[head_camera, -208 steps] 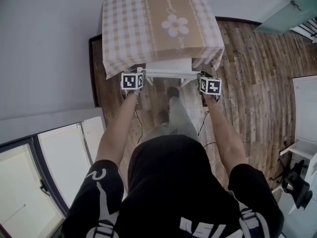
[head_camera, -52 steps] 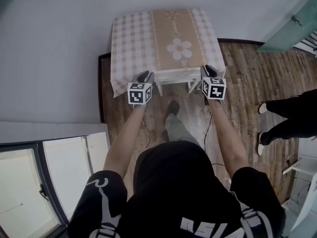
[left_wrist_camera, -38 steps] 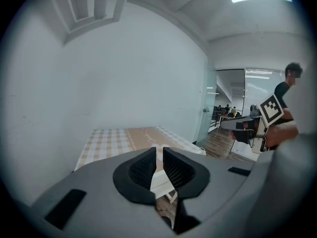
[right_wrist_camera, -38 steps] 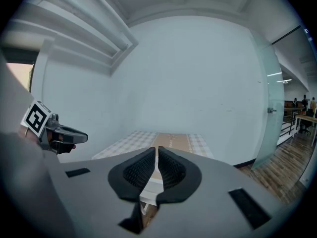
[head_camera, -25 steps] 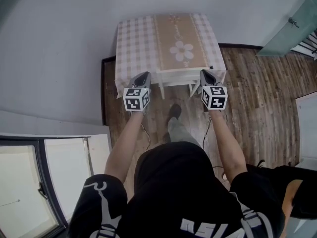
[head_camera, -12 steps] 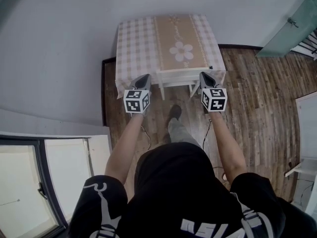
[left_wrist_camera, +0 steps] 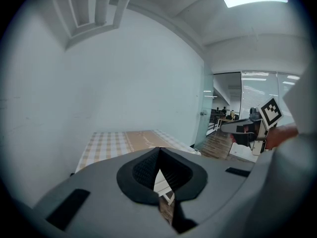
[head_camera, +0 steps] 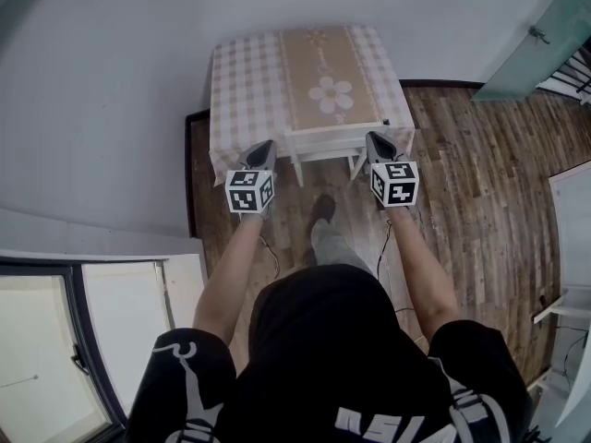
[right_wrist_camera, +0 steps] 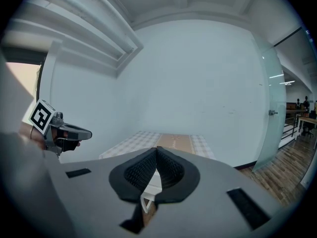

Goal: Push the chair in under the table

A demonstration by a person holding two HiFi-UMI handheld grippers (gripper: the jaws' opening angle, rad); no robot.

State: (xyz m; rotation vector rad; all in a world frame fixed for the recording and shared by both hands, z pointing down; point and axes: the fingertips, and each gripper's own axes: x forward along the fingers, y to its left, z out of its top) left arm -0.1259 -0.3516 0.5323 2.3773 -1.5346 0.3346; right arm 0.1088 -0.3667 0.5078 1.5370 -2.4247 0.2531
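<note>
I see both pairs of jaws pressed together, and nothing is held between them. In the head view the left gripper (head_camera: 264, 148) and the right gripper (head_camera: 374, 140) are side by side in front of the table (head_camera: 242, 81), which is covered by a checked cloth (head_camera: 332, 53). The white chair (head_camera: 325, 143) stands between the two grippers. Most of it is under the table, and only its back rail and two legs show. The tip of each gripper is just beside one end of that rail; I cannot tell if they touch it. In each gripper view a small white part of the chair shows below the closed tips, farther away.
</note>
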